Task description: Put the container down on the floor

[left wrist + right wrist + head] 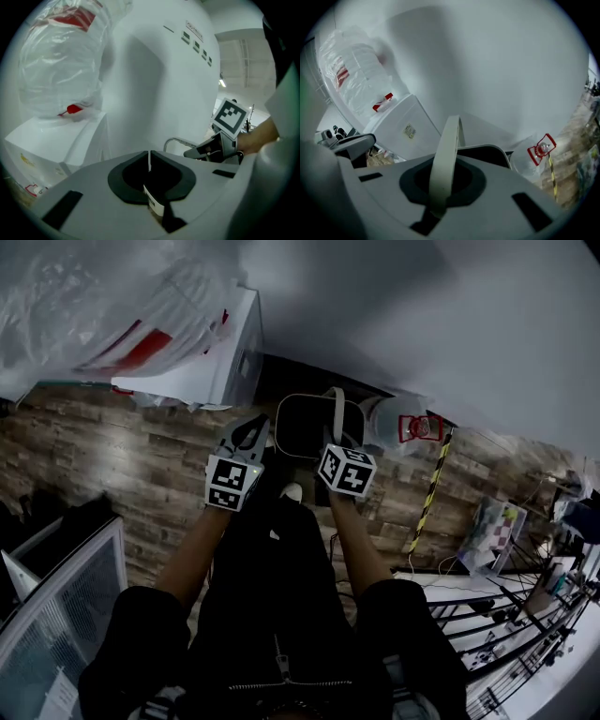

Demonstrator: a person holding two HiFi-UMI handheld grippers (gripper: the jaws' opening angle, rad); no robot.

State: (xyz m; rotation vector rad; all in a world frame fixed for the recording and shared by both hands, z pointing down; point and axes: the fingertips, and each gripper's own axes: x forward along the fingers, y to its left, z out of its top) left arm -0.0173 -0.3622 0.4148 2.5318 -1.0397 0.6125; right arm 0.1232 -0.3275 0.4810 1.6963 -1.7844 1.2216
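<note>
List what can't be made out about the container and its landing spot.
Container contents: head view, interior too dark.
Floor beneath it: head view, hidden by the container; contact unclear.
Container's body: right gripper view, blocked by the right gripper; only handle and rim show.
Pale strip between the left gripper's shut jaws: left gripper view, too small to name.

dark container, pale handle seemingly upright

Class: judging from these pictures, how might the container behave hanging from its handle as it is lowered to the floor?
Hanging by its narrow arched handle in the right tongs, the container may swing or tilt. Its open top and thin rim suggest it is probably fairly light.
</note>
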